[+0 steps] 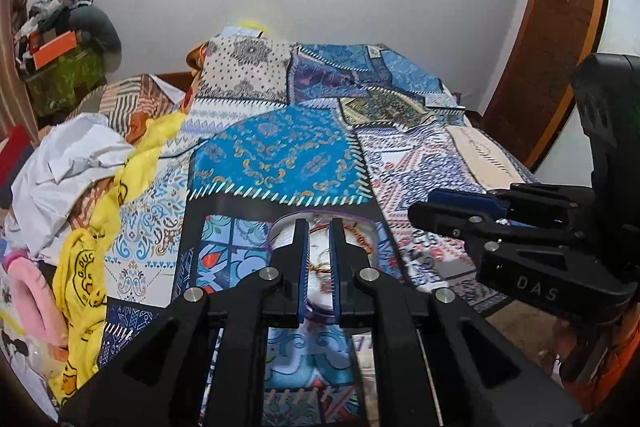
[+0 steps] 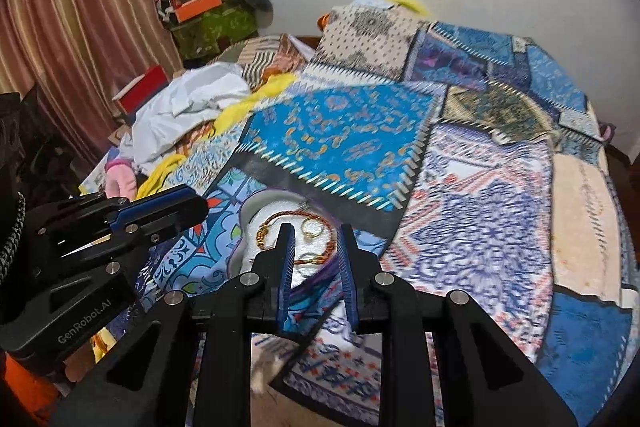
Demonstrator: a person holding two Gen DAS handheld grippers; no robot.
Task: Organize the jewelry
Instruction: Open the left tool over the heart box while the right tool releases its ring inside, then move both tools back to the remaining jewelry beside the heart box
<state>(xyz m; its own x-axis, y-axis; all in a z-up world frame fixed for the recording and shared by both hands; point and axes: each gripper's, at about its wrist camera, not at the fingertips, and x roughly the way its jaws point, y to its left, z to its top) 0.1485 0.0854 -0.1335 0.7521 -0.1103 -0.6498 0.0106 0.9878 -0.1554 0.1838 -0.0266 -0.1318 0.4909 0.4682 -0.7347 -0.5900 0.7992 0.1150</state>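
A white tray [image 2: 256,211] of bangles [image 2: 296,217] and rings [image 2: 310,227] lies on the quilted bed [image 2: 480,211]. Left gripper [image 1: 319,251] and right gripper [image 2: 316,251] hover above it, jaws apart, empty.

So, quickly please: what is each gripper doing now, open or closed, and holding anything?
Left gripper: open a little, empty, over the jewelry tray.
Right gripper: open, empty, near the same tray.

Patchwork bedspread [image 1: 280,155] — yellow cloth [image 1: 80,287]
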